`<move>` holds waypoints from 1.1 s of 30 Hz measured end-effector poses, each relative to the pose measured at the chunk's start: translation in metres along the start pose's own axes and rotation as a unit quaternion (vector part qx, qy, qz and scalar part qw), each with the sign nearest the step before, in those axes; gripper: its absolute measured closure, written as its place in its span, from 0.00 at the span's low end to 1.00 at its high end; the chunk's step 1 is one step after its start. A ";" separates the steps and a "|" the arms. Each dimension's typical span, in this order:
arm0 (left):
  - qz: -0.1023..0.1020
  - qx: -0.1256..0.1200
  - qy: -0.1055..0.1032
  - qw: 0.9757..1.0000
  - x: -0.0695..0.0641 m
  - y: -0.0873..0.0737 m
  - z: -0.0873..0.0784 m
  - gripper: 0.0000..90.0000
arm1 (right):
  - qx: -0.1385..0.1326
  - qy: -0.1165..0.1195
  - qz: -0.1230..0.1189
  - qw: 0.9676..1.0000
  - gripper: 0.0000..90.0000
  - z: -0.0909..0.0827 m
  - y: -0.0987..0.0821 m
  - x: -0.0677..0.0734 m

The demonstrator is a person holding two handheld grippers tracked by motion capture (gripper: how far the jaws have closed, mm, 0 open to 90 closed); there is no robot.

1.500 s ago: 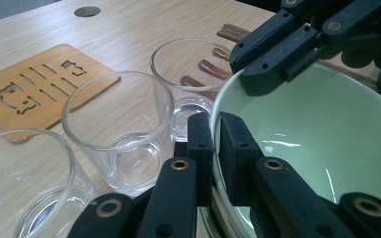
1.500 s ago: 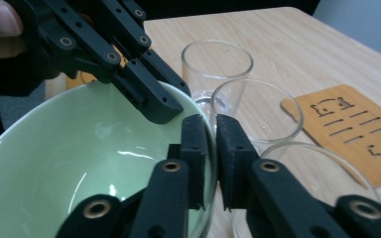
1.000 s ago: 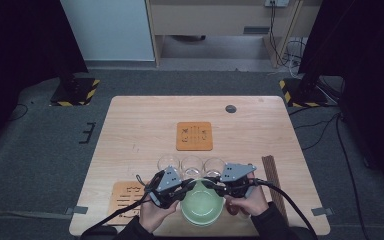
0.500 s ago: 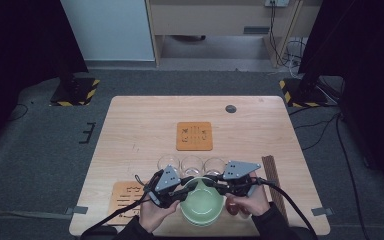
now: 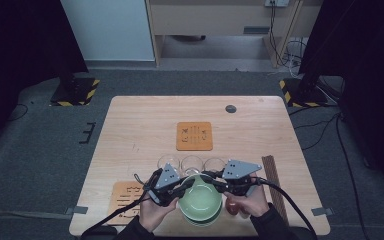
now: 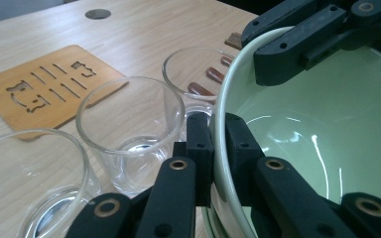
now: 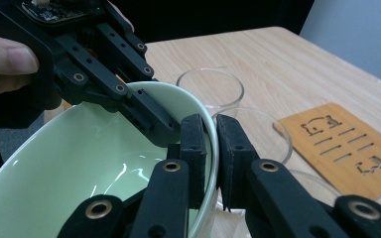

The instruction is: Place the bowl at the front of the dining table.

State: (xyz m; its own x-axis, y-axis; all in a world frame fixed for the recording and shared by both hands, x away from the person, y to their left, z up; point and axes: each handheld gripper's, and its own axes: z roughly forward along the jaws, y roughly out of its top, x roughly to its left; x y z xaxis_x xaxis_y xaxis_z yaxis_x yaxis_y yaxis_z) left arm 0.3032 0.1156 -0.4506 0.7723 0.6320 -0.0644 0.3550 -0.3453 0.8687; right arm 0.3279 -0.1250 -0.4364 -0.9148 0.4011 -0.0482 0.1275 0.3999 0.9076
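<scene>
Right now the left gripper pinches the thin rim of the smooth, round green bowl, and its jaws have just been closing on that rim. Across from it, the right gripper squeezes the opposite edge, at the near side of the light wooden table. Just beyond stand three clear round glasses, then a flat square wooden mat with cut-out lines.

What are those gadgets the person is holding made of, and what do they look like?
Each hand grips a black tool. The left gripper and right gripper have two black jaws of bolted links with brass-coloured pivots, a grey three-cornered plate on top, and a black cable trailing back. The person wears dark sleeves.
</scene>
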 end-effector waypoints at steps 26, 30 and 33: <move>0.043 -0.021 0.077 0.996 0.006 0.034 -0.011 0.91 | 0.033 -0.087 0.001 0.996 0.92 0.005 0.026 -0.006; 0.039 -0.023 0.074 0.996 0.009 0.037 -0.011 0.91 | 0.031 -0.093 -0.004 0.995 0.92 0.005 0.028 -0.007; 0.036 -0.030 0.070 0.996 0.011 0.039 -0.013 0.91 | 0.027 -0.095 -0.004 0.995 0.92 0.005 0.030 -0.008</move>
State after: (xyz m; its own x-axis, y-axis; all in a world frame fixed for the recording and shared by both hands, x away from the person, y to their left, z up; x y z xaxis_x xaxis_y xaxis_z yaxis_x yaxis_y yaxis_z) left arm 0.3192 0.1182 -0.4115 0.7126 0.6986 0.0643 0.2664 -0.3543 0.8964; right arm 0.3413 -0.1118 -0.4106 -0.8272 0.5447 -0.1379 0.1463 0.4458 0.8831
